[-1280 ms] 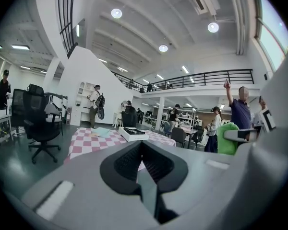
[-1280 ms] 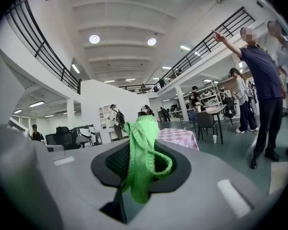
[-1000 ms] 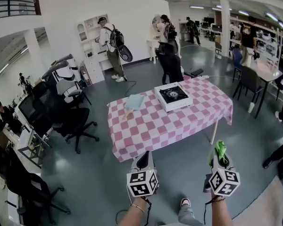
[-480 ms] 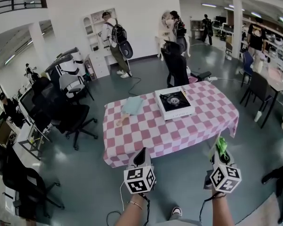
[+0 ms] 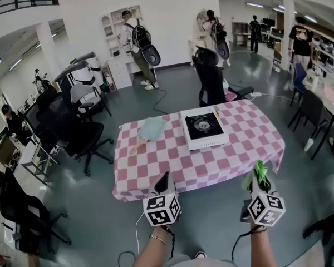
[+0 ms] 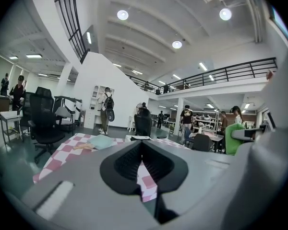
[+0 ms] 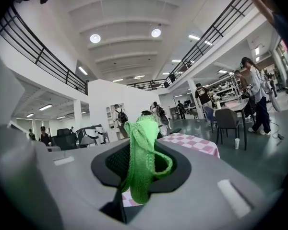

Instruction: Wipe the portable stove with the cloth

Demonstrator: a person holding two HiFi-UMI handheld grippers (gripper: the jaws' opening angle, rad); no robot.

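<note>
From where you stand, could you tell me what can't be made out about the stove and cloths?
Portable stove: too small in the head view to show dirt or its knob setting; the left gripper view shows only a sliver.
Green cloth: its lower end is hidden between the right gripper's shut jaws.
Tan object beside the pale cloth: too small in the head view to identify.

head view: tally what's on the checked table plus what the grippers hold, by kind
portable stove: 1
cloths: 2, pale blue cloth on the table, green cloth in the right gripper
small tan object: 1
total: 4
</note>
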